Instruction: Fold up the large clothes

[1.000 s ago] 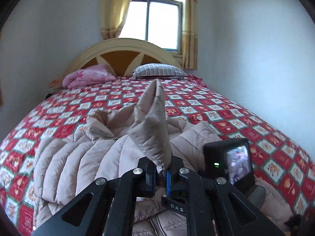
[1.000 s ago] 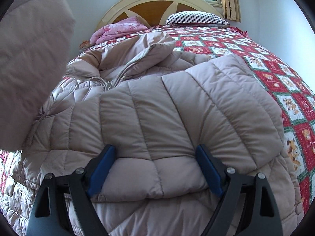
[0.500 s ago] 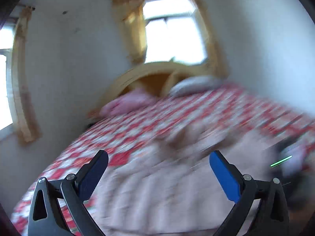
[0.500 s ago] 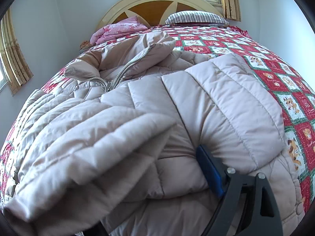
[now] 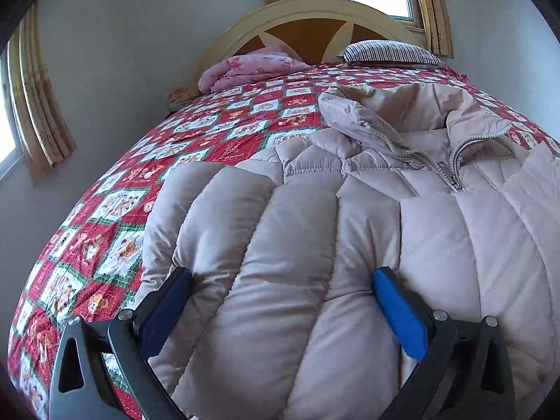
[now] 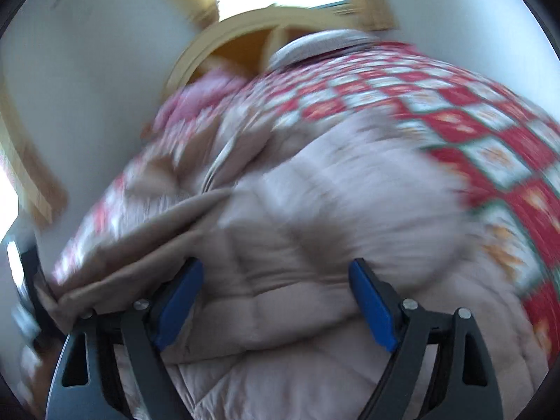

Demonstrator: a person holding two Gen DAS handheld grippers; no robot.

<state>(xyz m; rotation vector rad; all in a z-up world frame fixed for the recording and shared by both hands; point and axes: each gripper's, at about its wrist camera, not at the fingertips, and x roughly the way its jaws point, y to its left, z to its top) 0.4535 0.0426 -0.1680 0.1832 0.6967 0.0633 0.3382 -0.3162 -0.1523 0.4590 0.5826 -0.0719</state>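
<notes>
A beige quilted puffer jacket (image 5: 350,217) lies on the bed, collar and zipper (image 5: 444,168) toward the headboard, with both sleeves folded over its front. My left gripper (image 5: 280,294) is open, its blue pads (image 5: 399,311) spread just above the left folded sleeve. The right wrist view is motion-blurred; the jacket (image 6: 332,217) fills its middle. My right gripper (image 6: 276,290) is open over the jacket's lower part, holding nothing.
The bed has a red, white and green patchwork quilt (image 5: 115,206). A pink folded blanket (image 5: 248,70) and a striped pillow (image 5: 388,52) lie by the cream headboard (image 5: 315,17). Walls stand close on both sides; curtained windows are at the left and behind.
My left gripper let go of the sleeve, opened, and dropped low over the jacket. The sleeve now lies folded across the front. The right gripper is swinging left.
</notes>
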